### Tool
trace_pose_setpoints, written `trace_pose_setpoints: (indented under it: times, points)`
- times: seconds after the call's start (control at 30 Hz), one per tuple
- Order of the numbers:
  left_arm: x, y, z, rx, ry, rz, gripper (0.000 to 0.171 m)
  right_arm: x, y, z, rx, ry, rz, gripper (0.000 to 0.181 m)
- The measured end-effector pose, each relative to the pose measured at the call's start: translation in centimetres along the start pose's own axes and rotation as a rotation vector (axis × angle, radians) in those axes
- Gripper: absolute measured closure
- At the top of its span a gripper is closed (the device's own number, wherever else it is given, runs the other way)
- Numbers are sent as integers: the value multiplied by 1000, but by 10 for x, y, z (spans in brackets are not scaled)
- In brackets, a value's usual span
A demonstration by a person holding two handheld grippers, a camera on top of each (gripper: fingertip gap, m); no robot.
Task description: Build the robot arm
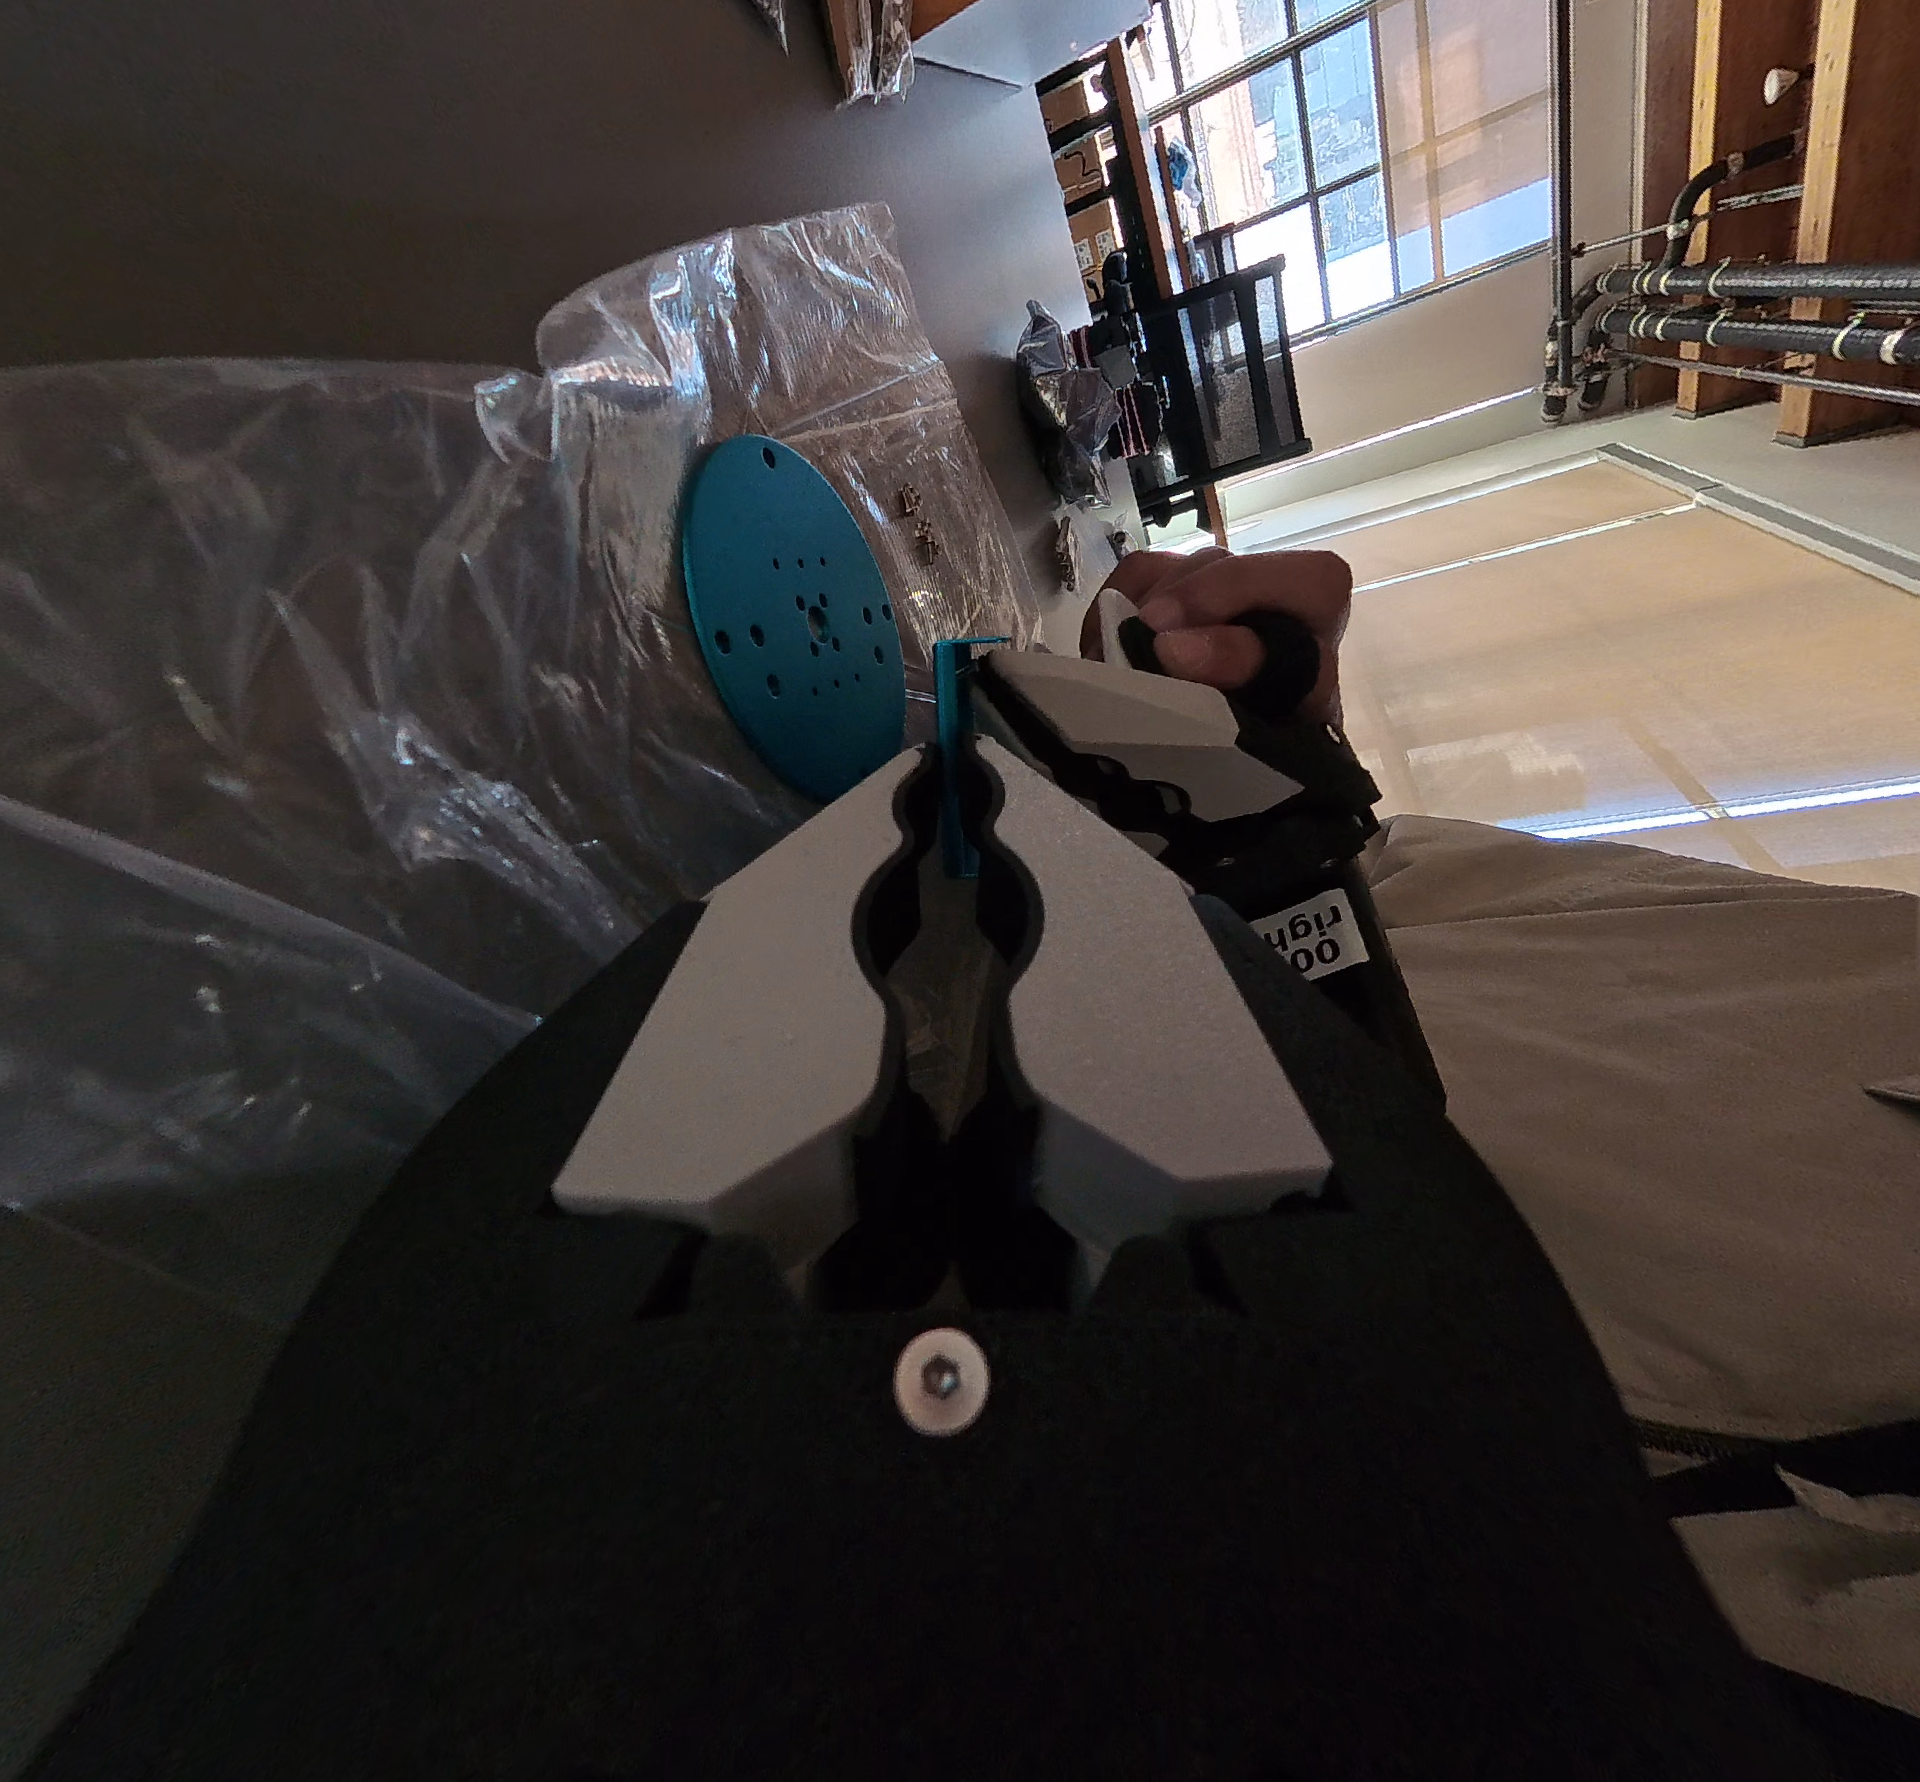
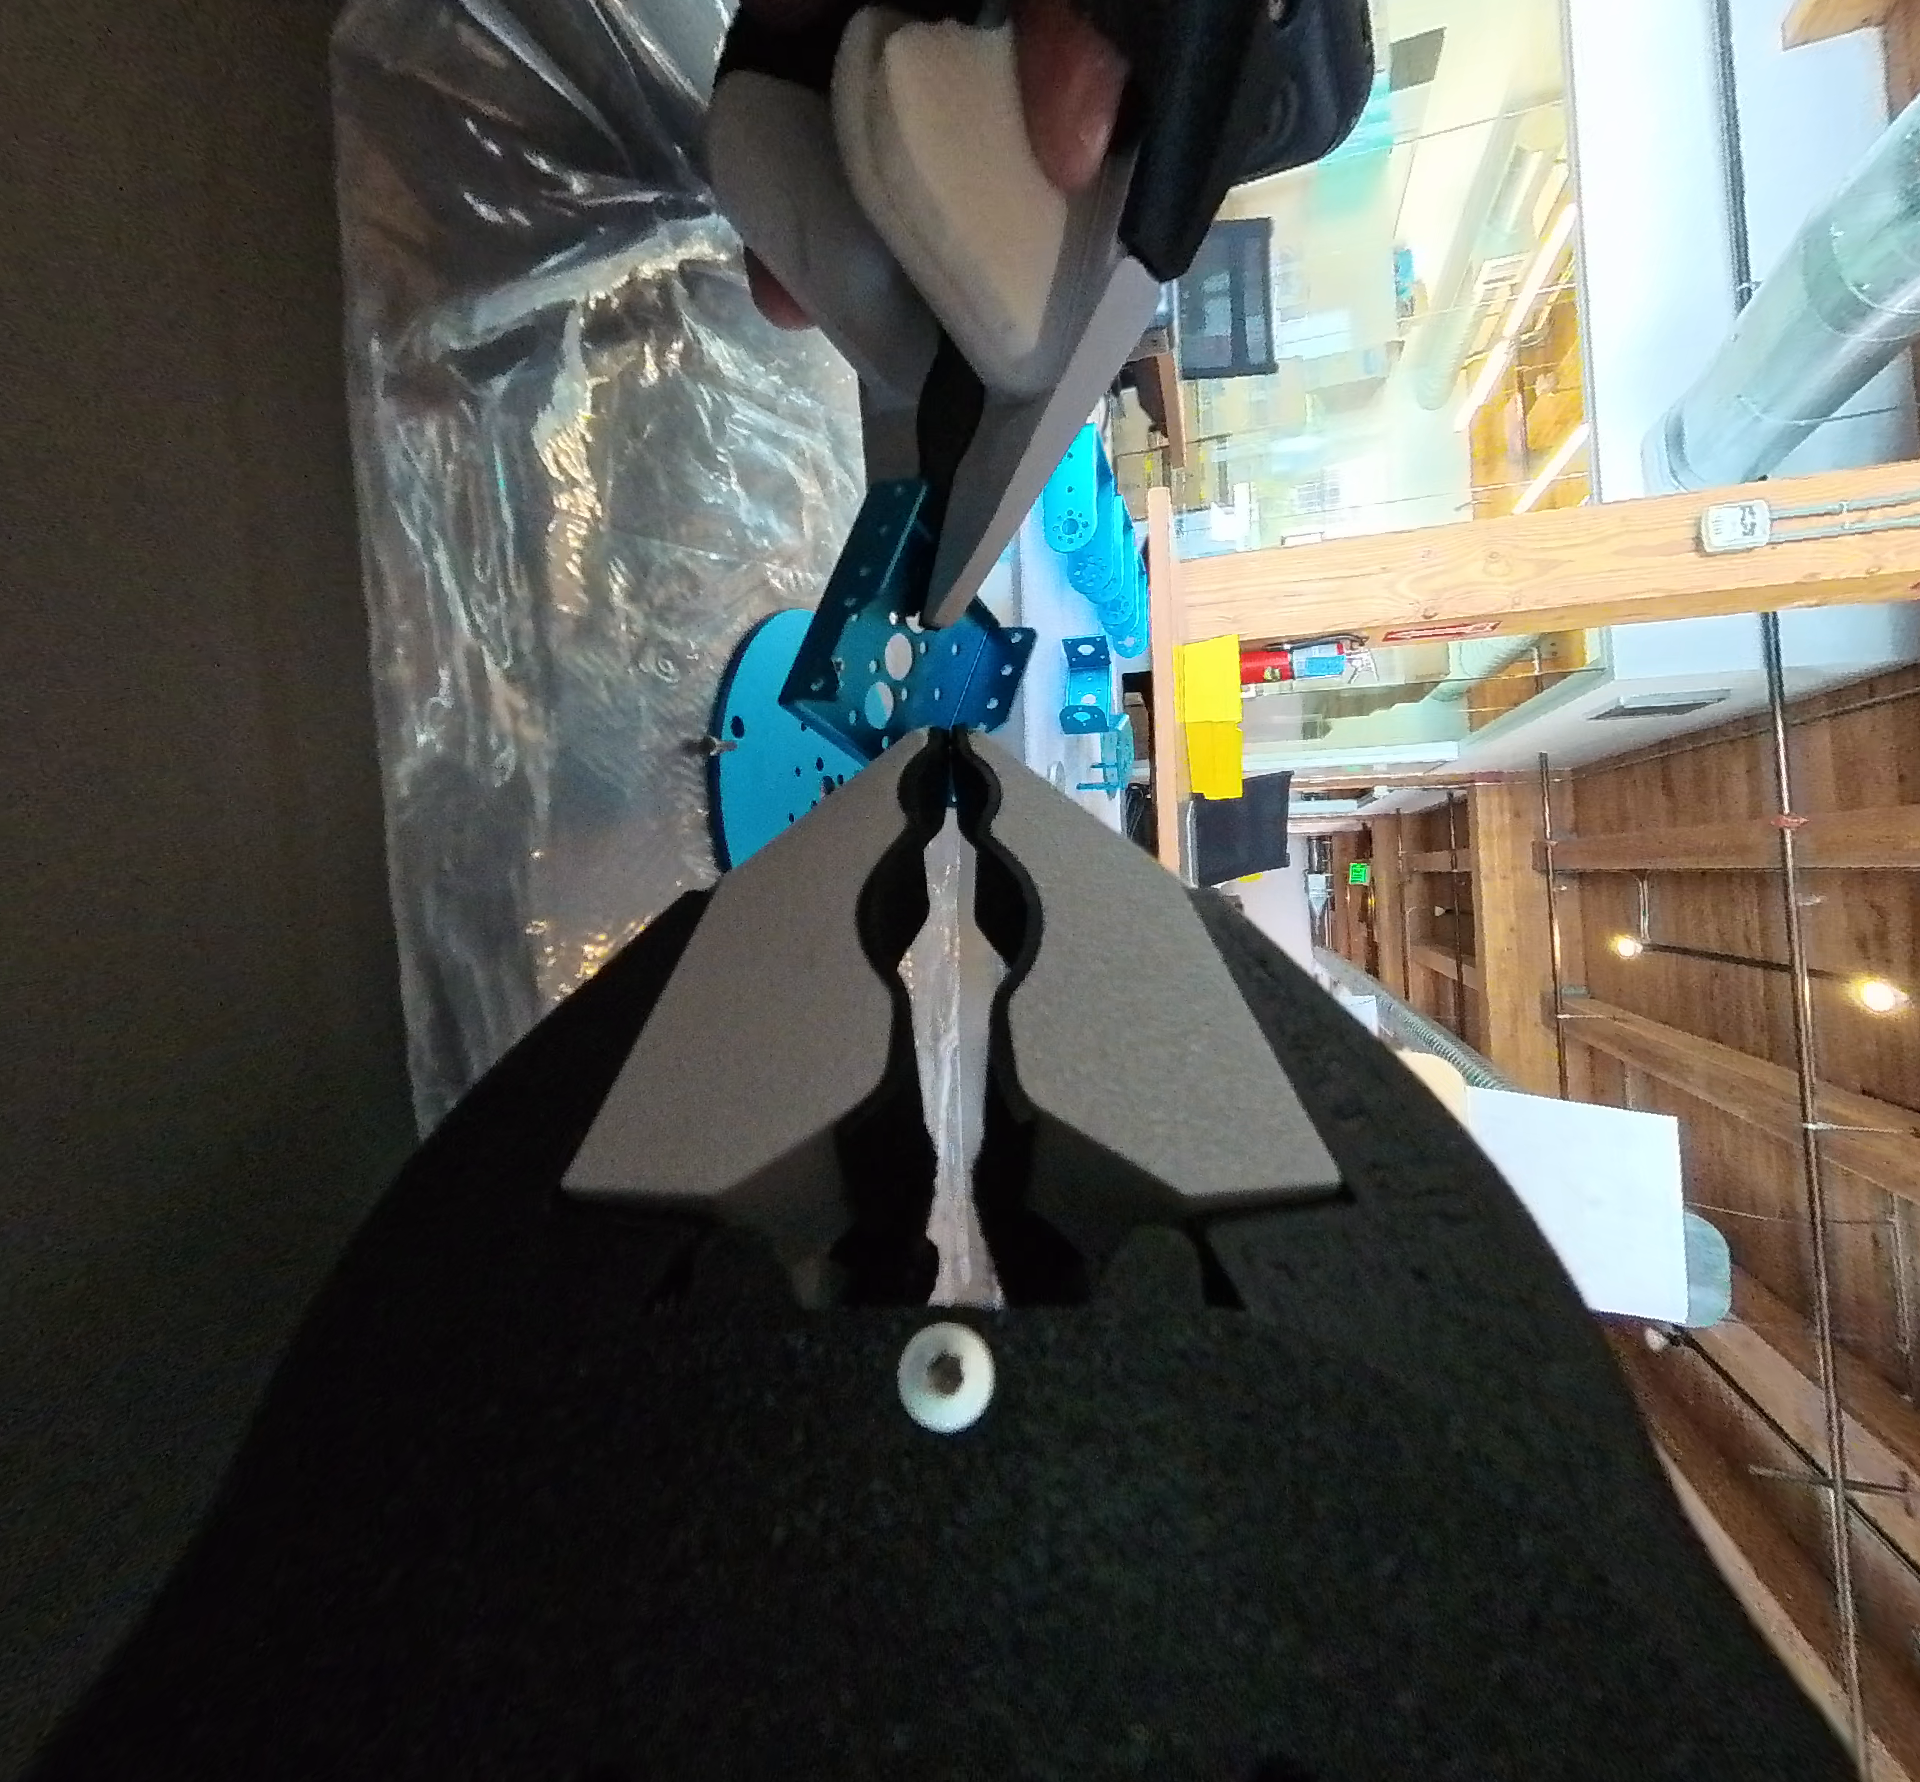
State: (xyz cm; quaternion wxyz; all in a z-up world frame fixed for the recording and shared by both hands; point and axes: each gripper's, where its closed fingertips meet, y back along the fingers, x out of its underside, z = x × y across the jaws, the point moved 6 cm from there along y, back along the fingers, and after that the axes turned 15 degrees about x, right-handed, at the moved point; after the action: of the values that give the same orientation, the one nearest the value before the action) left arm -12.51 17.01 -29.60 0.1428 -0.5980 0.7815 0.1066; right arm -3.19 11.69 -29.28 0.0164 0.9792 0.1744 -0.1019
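Both claws pinch one blue bracket (image 2: 914, 662) at frame centre — left gripper (image 1: 954, 756) on its edge, right gripper (image 2: 943, 740) too — beside the blue disc (image 1: 790, 610), lying on plastic wrap (image 1: 312, 641)

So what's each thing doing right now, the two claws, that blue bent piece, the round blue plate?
Left claw: shut on the bracket's edge.
Right claw: shut on the bracket's other side.
Bracket: held in the air between both claws, beside the disc.
Disc: lying on the plastic wrap, not gripped.
Plastic wrap: crumpled, spread over the table.
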Motion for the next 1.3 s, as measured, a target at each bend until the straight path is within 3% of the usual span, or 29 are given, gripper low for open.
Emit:
trace_pose_setpoints:
  times: [1.3]
  points:
    - [0,0,0,0,-2,0,170,-2,2,-2,-60,-120,15,181]
